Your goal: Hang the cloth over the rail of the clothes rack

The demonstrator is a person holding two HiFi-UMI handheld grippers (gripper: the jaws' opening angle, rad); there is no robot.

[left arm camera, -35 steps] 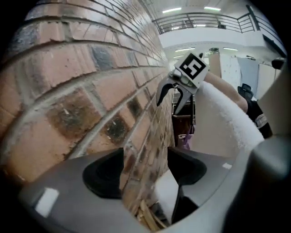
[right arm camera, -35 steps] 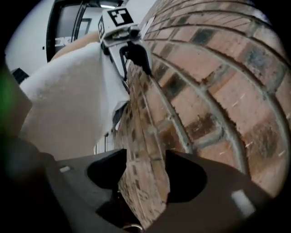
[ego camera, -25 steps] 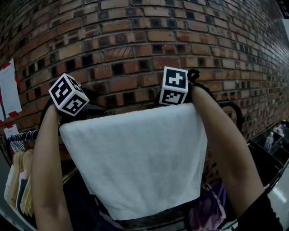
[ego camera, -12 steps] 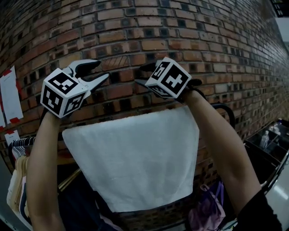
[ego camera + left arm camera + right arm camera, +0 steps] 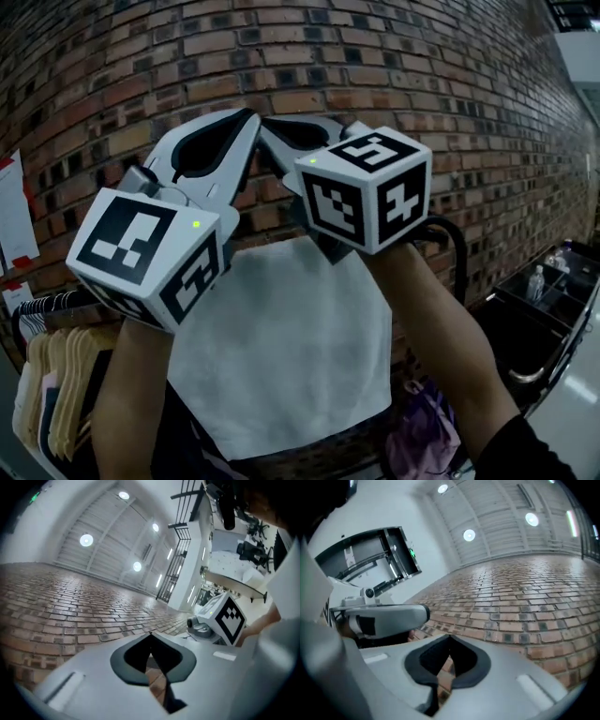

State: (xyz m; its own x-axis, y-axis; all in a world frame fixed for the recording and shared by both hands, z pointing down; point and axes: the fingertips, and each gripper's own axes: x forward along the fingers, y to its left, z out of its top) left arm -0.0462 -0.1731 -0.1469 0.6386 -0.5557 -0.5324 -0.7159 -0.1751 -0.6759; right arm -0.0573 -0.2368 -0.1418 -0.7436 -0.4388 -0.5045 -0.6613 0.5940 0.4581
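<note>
- The brick wall (image 5: pixel 450 103) stands close behind everything. A careless swing upward or forward could knock a tong tip against it.
- The clothes rack (image 5: pixel 457 253) shows only its dark end bar at the right and a row of hangers (image 5: pixel 52 375) low at the left. The rail itself is hidden, so I cannot tell how squarely it carries its load.
- The cloth (image 5: pixel 291 356) hangs flat and wide below the two tools, its top edge behind them. If too little of it lies over the far side, its own weight could pull it off forward.
- The left tongs (image 5: pixel 150 638) are closed tip to tip on nothing, raised in front of the wall above the cloth. Brought down too near, they could catch the top fold and drag it loose.
- The right tongs (image 5: pixel 450 639) are likewise closed and empty, just beside the left pair. The two could bump each other as they come away.
</note>
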